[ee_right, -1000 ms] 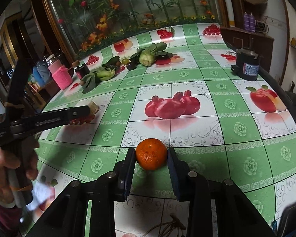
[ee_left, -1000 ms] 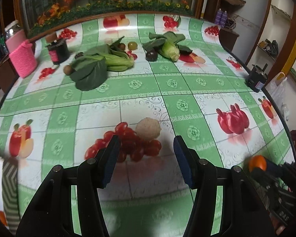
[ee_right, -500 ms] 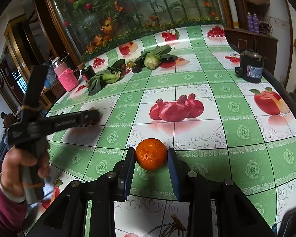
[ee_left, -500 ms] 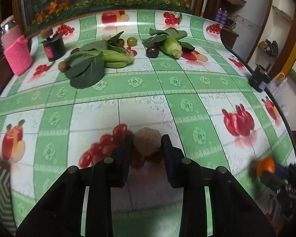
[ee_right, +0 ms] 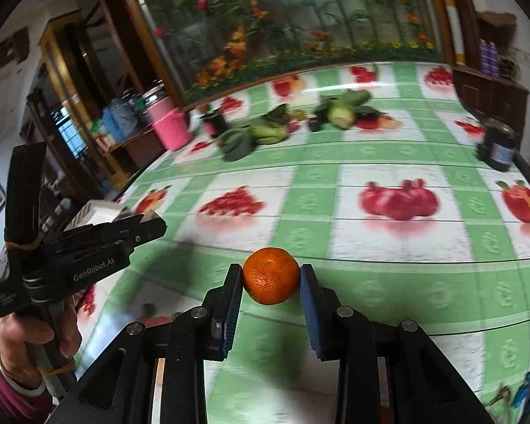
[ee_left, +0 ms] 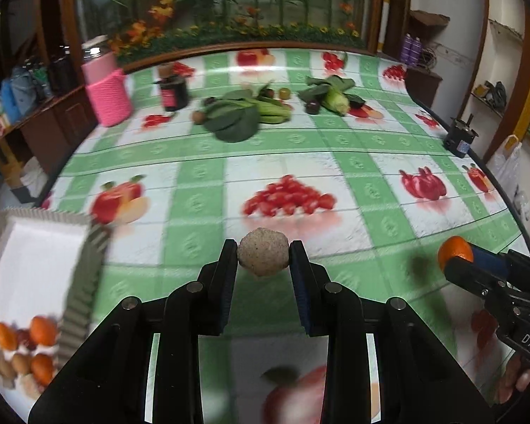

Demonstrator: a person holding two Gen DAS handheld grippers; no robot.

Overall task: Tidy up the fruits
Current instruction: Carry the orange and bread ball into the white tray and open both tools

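Now both fruits are riding clear of the desk (ee_left: 371,176): left tongs (ee_left: 263,258), apart a second ago, are clamping the rough beige fruit (ee_left: 263,256), right tongs (ee_right: 271,277) are clamping the orange (ee_right: 271,275), likely heading toward the white tray (ee_left: 31,254) at left.

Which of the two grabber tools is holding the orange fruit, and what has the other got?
The right gripper holds the mandarin, bright orange and glossy. The left gripper grips a rough beige-brown round fruit instead, dull and speckled.

Tray (ee_left: 84,275) at table's (ee_left: 201,162) near-left edge; leafy vegetables (ee_left: 243,113) far behind.
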